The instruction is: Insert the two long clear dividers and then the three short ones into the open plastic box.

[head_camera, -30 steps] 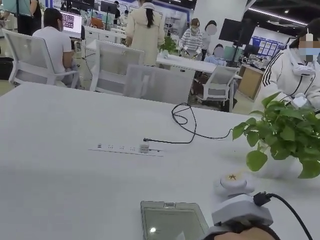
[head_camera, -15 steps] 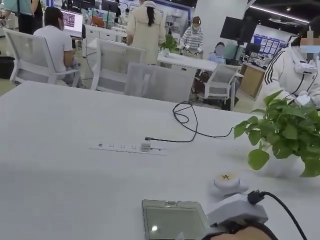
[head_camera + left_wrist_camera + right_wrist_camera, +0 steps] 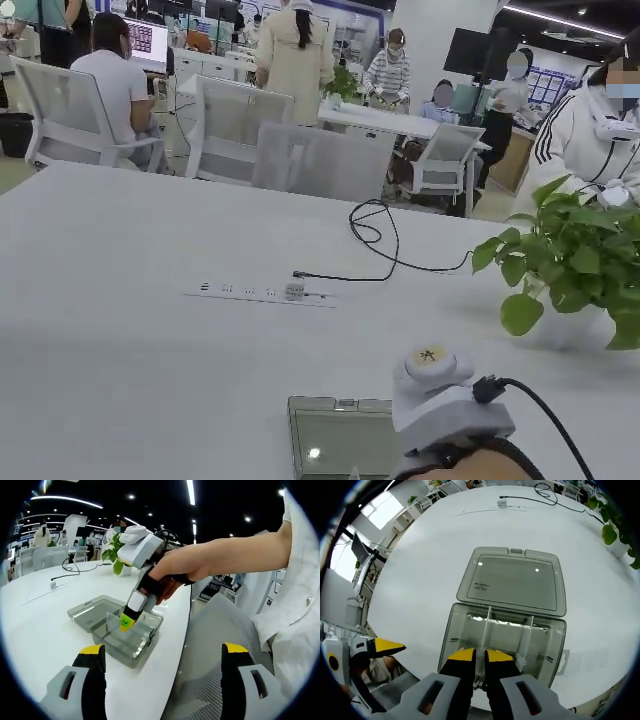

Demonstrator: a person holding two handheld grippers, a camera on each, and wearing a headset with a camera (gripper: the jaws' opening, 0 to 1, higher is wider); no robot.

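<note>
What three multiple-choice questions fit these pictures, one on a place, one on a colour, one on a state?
1. The right tool is tipped down over: A the open box; B the power strip; C the plant.
2. The tips of the left tool are: A red; B yellow; C blue.
3. The left tool is: A shut on a cable; B shut on the lid; C open, holding nothing.
Answers: 1 A, its tips sit at the box's near wall in the right gripper view; 2 B, yellow caps show on both jaws; 3 C, the jaws stand wide apart with nothing between them.
</note>
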